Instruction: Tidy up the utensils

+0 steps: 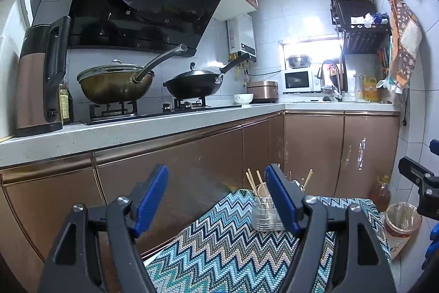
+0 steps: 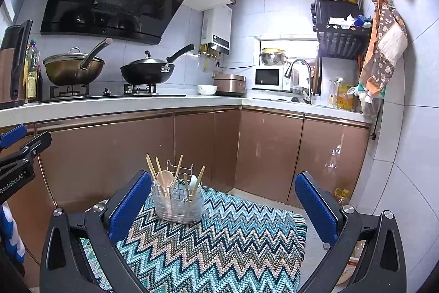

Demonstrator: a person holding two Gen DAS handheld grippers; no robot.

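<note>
Right wrist view shows my right gripper (image 2: 222,203) with its jaws spread wide and nothing between them, hovering above a zigzag cloth (image 2: 219,238). On that cloth stands a clear holder (image 2: 178,206) with a wire frame, upright, near the cloth's far edge and just beside my left blue pad. It holds chopsticks (image 2: 152,169) leaning at angles, a wooden spoon (image 2: 164,179) and a white spoon (image 2: 193,181), all with their working ends up. My left gripper (image 1: 216,199) is also released, jaws apart and empty; in the left wrist view the holder (image 1: 264,216) sits partly hidden behind my right-hand pad, so I see only part of the chopsticks (image 1: 251,180). Behind the cloth run brown cabinets (image 2: 137,144) under a pale counter (image 2: 109,105), which carries a stove with a lidded wok (image 2: 72,70) and a black wok (image 2: 146,70), a white bowl (image 2: 207,89), a rice cooker (image 2: 230,84) and a microwave (image 2: 270,77).
</note>
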